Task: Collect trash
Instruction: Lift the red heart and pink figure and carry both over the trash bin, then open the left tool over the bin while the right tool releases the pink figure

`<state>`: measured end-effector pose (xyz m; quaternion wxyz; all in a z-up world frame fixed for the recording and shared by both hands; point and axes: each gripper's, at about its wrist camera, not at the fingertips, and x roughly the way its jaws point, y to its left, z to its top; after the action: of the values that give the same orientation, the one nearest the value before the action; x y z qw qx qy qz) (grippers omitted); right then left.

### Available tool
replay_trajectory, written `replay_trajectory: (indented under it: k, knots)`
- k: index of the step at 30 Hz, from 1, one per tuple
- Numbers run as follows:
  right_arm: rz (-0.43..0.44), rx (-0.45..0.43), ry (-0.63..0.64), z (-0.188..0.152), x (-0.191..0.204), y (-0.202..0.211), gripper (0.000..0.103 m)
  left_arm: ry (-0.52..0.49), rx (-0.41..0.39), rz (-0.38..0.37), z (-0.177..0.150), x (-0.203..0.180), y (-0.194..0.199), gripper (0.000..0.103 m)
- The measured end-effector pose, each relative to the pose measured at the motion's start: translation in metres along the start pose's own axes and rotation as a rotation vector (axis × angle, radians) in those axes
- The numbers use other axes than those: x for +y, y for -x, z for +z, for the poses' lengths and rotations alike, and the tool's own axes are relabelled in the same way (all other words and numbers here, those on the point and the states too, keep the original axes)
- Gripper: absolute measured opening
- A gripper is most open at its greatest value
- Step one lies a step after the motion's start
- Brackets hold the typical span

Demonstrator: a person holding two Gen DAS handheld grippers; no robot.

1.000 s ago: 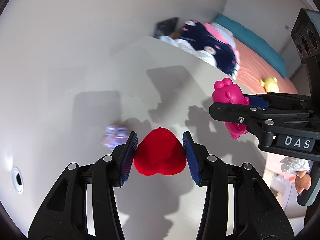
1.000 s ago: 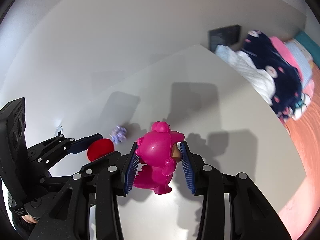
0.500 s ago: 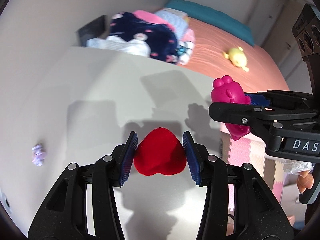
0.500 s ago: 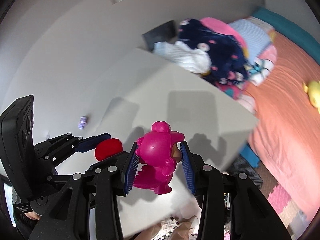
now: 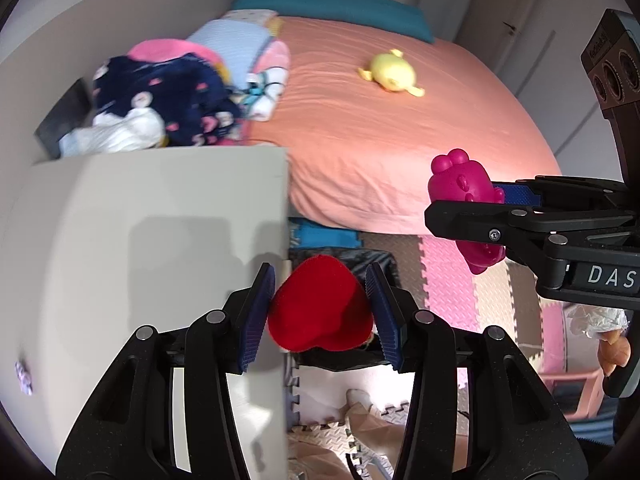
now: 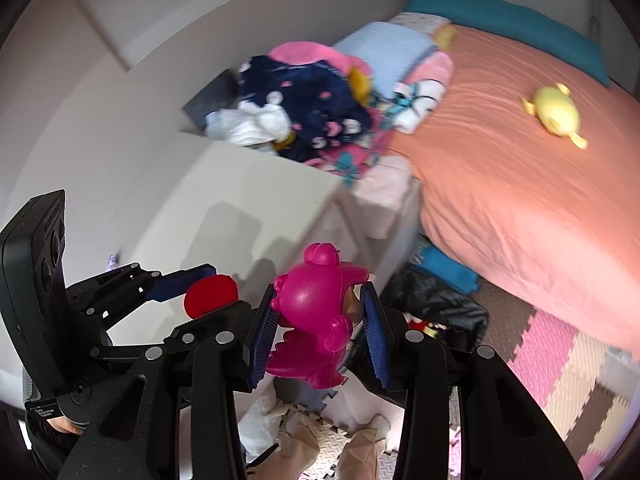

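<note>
Purple scrap (image 5: 23,377) on the white table (image 5: 120,216) shows clearly only leftward.

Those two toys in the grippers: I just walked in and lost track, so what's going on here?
A person is carrying one item in each handheld tool. The left tool is clamped on a red fuzzy heart-shaped plush; the right tool grips a magenta plastic bear figure. Both are held in the air past the edge of the white table, above a black bag on the foam floor mat. A small purple wrapper lies on the table.
</note>
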<state>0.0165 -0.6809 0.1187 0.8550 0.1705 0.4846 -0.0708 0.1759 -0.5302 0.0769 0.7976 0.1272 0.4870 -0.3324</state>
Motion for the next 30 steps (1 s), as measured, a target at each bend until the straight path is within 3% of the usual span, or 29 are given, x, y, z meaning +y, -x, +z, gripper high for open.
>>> replay_trajectory:
  k: [7,17,18,19,20,21,22,30]
  knots:
    - [-0.042,-0.014,-0.088,-0.020,-0.046,0.018,0.043,-0.077,0.026,-0.041,0.010,-0.037,-0.018,0.047]
    - [-0.062,-0.013,-0.142,-0.035,-0.073,0.026,0.043,-0.127,0.053,-0.068,0.013,-0.064,-0.033,0.047]
    - [-0.061,-0.009,-0.147,-0.035,-0.075,0.026,0.043,-0.125,0.058,-0.077,0.014,-0.064,-0.034,0.051]
    - [-0.057,-0.001,-0.156,-0.036,-0.077,0.025,0.045,-0.127,0.070,-0.088,0.014,-0.065,-0.036,0.070]
    - [-0.050,0.008,-0.168,-0.035,-0.079,0.024,0.050,-0.131,0.075,-0.071,0.014,-0.066,-0.037,0.099]
    - [-0.053,0.008,-0.180,-0.036,-0.081,0.025,0.065,-0.135,0.066,-0.045,0.014,-0.067,-0.036,0.097]
    - [-0.070,-0.005,-0.200,-0.037,-0.085,0.028,0.074,-0.150,0.055,-0.014,0.013,-0.069,-0.035,0.097]
    - [-0.083,-0.031,-0.209,-0.037,-0.091,0.034,0.074,-0.131,0.081,-0.006,0.011,-0.063,-0.039,0.097]
